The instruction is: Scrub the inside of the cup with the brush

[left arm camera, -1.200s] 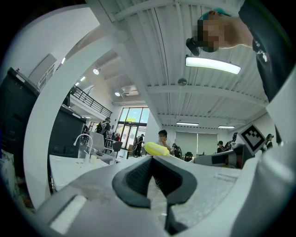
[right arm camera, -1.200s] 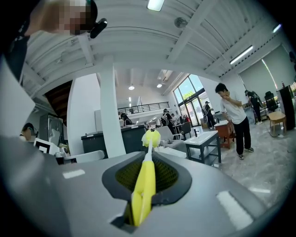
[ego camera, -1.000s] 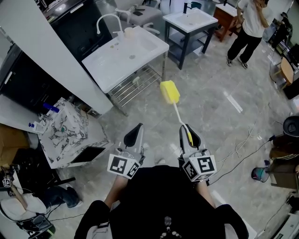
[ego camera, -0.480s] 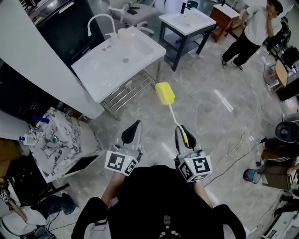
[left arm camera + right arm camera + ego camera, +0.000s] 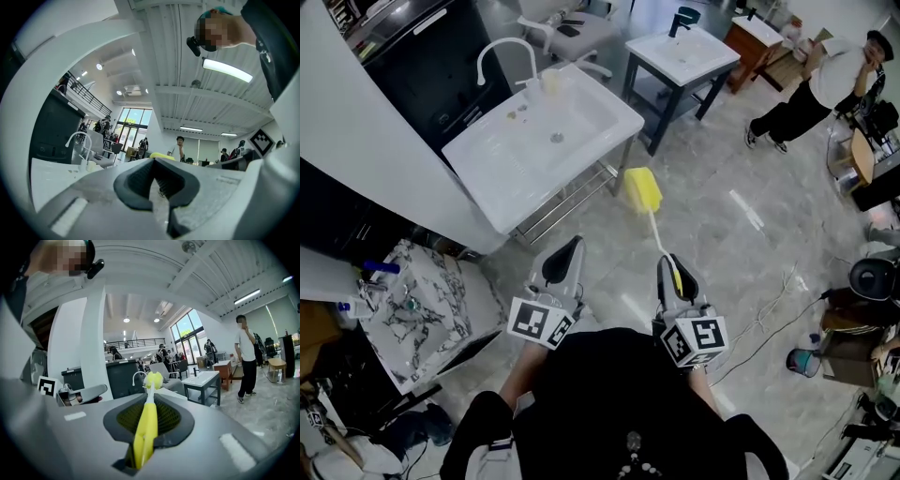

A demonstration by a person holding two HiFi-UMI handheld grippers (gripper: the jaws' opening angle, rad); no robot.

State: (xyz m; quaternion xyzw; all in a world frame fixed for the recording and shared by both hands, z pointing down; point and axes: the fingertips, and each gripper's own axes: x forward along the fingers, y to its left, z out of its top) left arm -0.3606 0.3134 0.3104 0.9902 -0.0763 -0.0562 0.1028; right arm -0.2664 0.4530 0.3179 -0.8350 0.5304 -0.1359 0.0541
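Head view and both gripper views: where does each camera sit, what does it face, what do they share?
Head view: on the person's head, steeply down at floor and sink; black torso, left gripper, right gripper show.
Left gripper view: on the left gripper, level over shut, empty jaws toward the faucet; person's head above.
Right gripper view: on the right gripper, along jaws shut on the brush; person's head above.
Shared: all show sink and brush.
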